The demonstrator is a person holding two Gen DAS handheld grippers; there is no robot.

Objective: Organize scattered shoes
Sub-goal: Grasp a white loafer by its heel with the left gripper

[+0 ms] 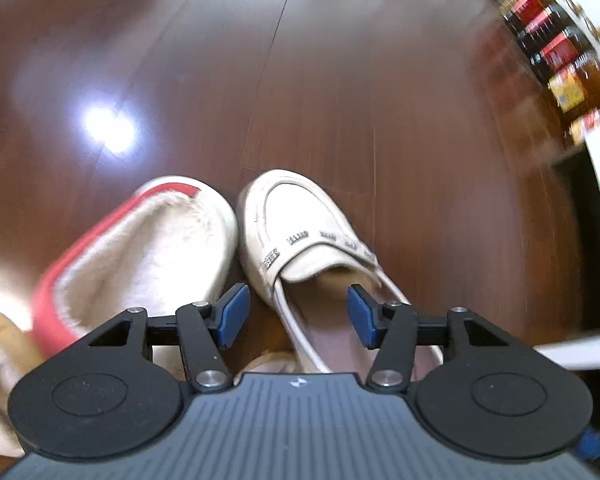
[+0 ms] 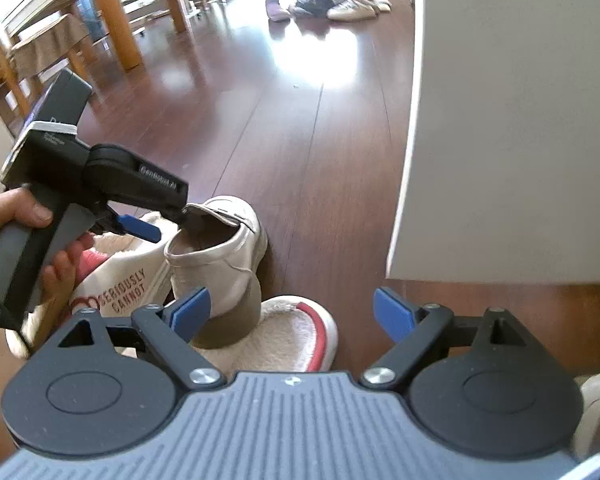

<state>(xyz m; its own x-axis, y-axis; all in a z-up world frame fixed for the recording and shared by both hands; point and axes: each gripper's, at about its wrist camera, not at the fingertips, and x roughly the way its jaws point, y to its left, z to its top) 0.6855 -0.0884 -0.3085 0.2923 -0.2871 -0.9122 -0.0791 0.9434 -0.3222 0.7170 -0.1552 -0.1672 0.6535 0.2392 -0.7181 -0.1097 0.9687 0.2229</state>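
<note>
A white loafer [image 1: 300, 220] lies on the dark wooden floor beside a fuzzy cream slipper with red trim [image 1: 148, 248]. My left gripper [image 1: 296, 316] straddles the loafer's left side wall. One blue pad is inside the shoe's opening and the other outside, with gaps on both sides, so it is open. In the right wrist view a hand holds that left gripper [image 2: 168, 224] at the loafer's [image 2: 220, 256] mouth. The loafer's heel sits over a second red-trimmed slipper [image 2: 296, 340]. My right gripper [image 2: 292, 314] hangs wide open just above and behind them, holding nothing.
The slipper with printed words [image 2: 128, 280] lies left of the loafer. A pile of several shoes [image 2: 328, 4] sits far across the floor. Wooden table legs [image 2: 116, 12] stand at the far left. A white cabinet side [image 2: 500, 120] is close on the right. Bottles [image 1: 560, 60] line the right edge.
</note>
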